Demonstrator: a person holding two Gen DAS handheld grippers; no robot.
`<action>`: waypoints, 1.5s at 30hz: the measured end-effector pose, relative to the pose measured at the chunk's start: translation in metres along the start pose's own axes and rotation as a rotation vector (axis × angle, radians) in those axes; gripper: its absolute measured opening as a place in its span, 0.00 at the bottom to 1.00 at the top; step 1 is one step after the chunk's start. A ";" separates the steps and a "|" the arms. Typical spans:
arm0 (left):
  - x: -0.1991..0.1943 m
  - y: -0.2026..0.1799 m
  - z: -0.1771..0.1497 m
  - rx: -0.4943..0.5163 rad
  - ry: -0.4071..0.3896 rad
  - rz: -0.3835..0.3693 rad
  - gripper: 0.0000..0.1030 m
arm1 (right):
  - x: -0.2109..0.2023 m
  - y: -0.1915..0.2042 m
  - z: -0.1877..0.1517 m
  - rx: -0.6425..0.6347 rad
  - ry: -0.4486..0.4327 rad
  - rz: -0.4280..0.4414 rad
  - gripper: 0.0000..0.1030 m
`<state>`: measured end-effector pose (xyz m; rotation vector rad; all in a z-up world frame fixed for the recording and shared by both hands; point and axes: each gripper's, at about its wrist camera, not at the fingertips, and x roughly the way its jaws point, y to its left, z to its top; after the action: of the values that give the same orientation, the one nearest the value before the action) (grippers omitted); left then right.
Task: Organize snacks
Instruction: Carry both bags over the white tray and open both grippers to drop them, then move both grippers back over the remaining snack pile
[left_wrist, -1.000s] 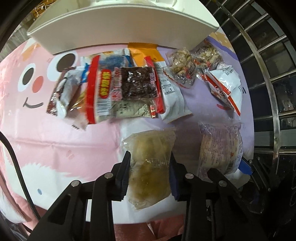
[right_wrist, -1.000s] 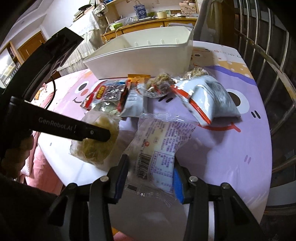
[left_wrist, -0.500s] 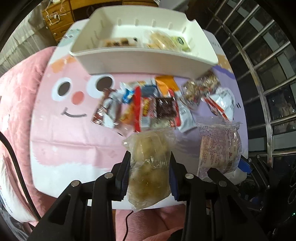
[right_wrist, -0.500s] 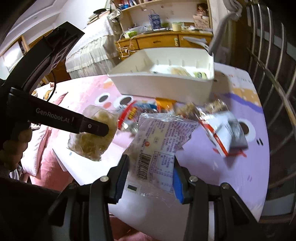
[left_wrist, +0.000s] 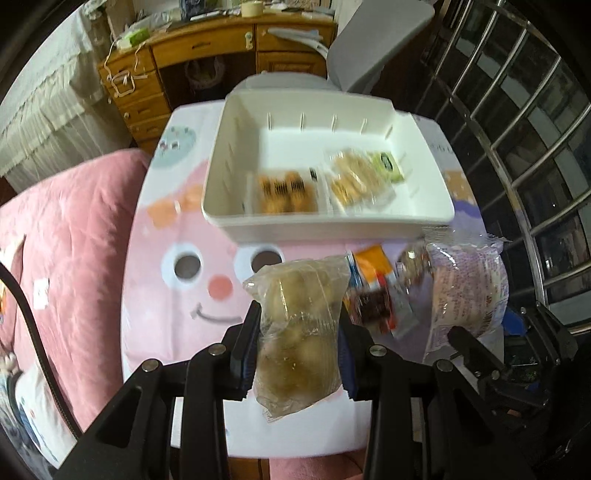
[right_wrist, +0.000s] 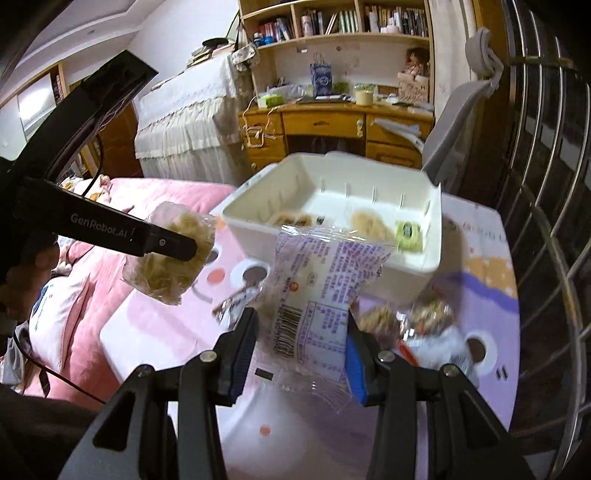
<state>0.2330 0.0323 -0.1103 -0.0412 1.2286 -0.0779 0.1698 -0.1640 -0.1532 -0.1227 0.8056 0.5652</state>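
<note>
I've got the left gripper (left_wrist: 300, 343) pinching the yellowish bag (left_wrist: 301, 334), the right gripper (right_wrist: 301, 345) pinching the printed packet (right_wrist: 321, 295), both short of the white bin (left_wrist: 258, 221). Both packs are slick and could slip before clearing the rim.

A counter (left_wrist: 177, 325) with a pink-and-purple cartoon-face cover fills the middle of both views. At 9 o'clock lies a pink quilted bed (left_wrist: 66, 236). At 12 o'clock stands a cluttered wooden desk (right_wrist: 332, 122) with drawers, a bookshelf (right_wrist: 332, 22) above it. A grey office chair (right_wrist: 465, 99) sits at 1 o'clock, and metal window bars (left_wrist: 524, 122) run along 3 o'clock.
</note>
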 end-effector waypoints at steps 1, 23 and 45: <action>0.000 0.001 0.006 0.006 -0.005 -0.001 0.34 | 0.002 -0.001 0.008 0.003 -0.008 -0.010 0.43; 0.064 0.044 0.146 0.090 0.011 -0.107 0.34 | 0.077 -0.051 0.087 0.233 0.045 -0.239 0.43; 0.061 0.049 0.125 0.075 0.020 -0.213 0.59 | 0.072 -0.055 0.066 0.398 0.106 -0.297 0.56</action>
<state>0.3732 0.0753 -0.1287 -0.1064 1.2371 -0.3102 0.2811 -0.1585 -0.1641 0.0946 0.9681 0.1129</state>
